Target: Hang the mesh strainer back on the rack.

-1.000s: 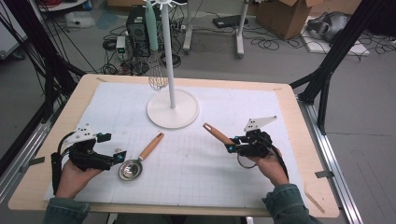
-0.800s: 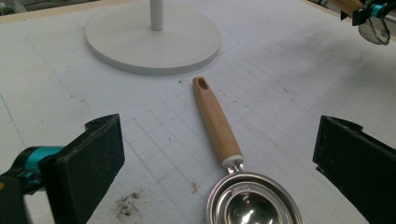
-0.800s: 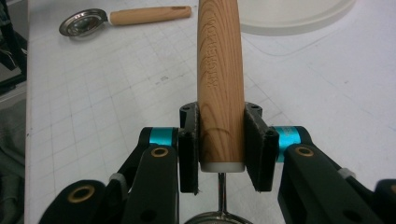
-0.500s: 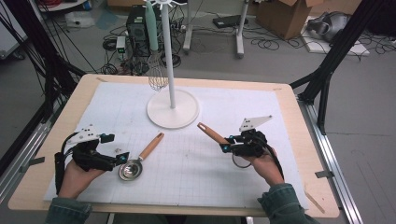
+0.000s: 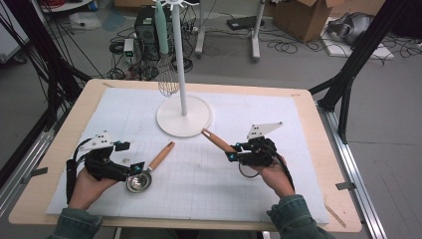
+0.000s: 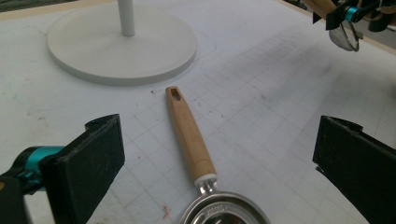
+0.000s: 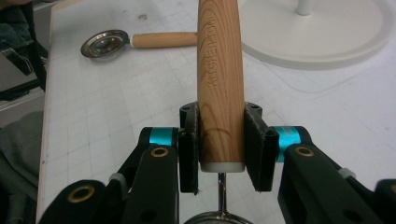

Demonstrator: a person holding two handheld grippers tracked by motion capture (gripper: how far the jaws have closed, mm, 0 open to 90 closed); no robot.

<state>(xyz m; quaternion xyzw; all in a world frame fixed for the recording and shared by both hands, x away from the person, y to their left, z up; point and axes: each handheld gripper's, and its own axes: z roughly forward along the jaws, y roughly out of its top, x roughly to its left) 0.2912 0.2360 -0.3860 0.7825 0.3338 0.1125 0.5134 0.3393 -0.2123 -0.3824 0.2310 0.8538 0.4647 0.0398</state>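
Note:
Two wooden-handled metal measuring scoops are in play. One scoop (image 5: 154, 164) lies flat on the white mat, its cup (image 5: 136, 182) toward me. My left gripper (image 5: 130, 168) is open just behind that cup, and in the left gripper view its handle (image 6: 187, 130) runs forward between the wide-apart jaws of the left gripper (image 6: 219, 154). My right gripper (image 5: 233, 152) is shut on the second scoop's wooden handle (image 5: 216, 140), held above the mat and pointing at the stand. In the right gripper view that handle (image 7: 219, 79) sits clamped in the right gripper (image 7: 220, 144).
A white stand with a round base (image 5: 171, 122) and a thin pole (image 5: 178, 59) rises at the mat's far middle. A wire whisk (image 5: 167, 82) hangs from it. The mat (image 5: 298, 124) covers most of the wooden table. Boxes and cables lie on the floor beyond.
My right gripper has carried its scoop to the left, so the handle tip is now close to the stand's base. The left gripper has edged slightly toward the lying scoop's cup.

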